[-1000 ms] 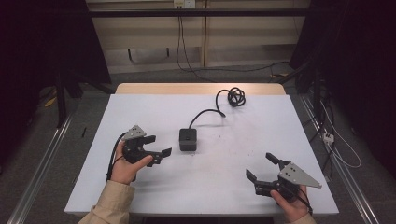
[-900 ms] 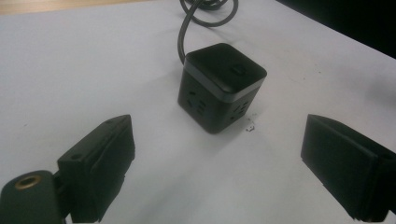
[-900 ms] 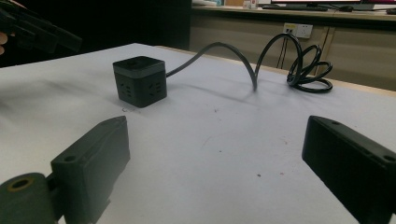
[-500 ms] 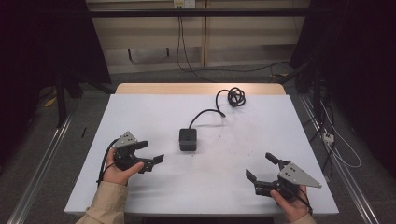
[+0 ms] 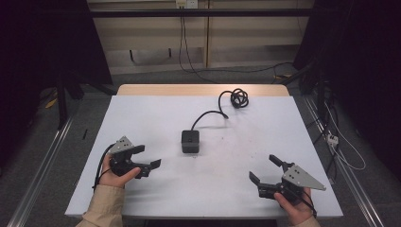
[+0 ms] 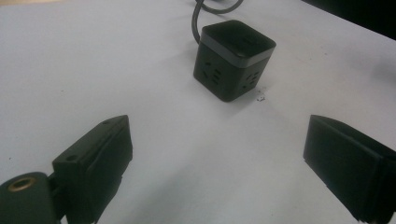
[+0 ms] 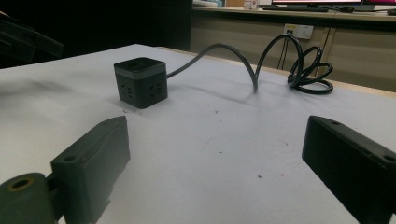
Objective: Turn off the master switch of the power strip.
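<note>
flanking the power cube (image 5: 190, 141) near the table's (image 5: 142, 113) front edge, left gripper (image 5: 144, 157) and right gripper (image 5: 267, 172) gape empty-jawed.

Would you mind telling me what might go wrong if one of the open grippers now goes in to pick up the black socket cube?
1. The socket cube is tethered by its cable to a loose coil near the table's far edge; lifting may drag the coil.
2. The left gripper views the cube corner-on, so its jaws could close on edges and twist it.
3. The right gripper sits farther off; reaching in together risks the grippers colliding.
</note>
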`<act>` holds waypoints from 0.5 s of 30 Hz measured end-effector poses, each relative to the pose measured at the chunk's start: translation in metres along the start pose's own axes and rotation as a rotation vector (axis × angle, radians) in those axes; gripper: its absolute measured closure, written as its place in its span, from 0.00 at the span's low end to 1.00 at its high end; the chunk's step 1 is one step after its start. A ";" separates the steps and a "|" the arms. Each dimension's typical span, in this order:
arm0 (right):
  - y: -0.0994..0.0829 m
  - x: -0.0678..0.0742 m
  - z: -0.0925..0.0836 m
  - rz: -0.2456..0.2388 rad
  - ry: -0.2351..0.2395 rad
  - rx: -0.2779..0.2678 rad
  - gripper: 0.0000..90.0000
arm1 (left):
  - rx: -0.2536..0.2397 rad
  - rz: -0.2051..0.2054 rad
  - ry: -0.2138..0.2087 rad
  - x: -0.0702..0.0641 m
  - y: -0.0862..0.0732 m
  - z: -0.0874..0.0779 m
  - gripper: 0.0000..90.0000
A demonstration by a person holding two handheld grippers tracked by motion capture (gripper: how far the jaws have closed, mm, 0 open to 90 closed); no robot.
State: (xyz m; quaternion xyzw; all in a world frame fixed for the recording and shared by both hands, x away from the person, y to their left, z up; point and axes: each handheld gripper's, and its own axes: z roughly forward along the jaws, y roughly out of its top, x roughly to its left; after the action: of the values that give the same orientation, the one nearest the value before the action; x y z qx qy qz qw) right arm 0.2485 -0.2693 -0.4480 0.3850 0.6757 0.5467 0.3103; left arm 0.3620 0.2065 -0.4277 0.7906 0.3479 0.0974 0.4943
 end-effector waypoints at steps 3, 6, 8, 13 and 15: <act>0.000 0.000 0.000 0.000 0.000 0.000 0.07 | -0.002 -0.002 -0.002 0.001 -0.002 -0.002 0.09; 0.000 0.000 0.000 0.000 0.000 -0.001 0.07 | -0.003 -0.003 0.003 0.003 -0.003 -0.005 0.09; 0.000 0.000 0.000 0.000 -0.001 -0.001 0.07 | -0.003 -0.002 0.007 0.004 -0.004 -0.007 0.09; 0.000 0.000 0.000 -0.001 0.000 -0.001 0.07 | -0.006 -0.010 0.013 0.007 -0.008 -0.011 0.09; 0.000 0.000 0.000 -0.001 0.000 -0.001 0.07 | -0.002 -0.011 0.014 0.007 -0.009 -0.011 0.08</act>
State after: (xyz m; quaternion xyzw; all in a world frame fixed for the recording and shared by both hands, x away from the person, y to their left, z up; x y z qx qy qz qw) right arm 0.2487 -0.2693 -0.4479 0.3845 0.6756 0.5469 0.3107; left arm 0.3573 0.2217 -0.4315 0.7875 0.3558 0.1004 0.4932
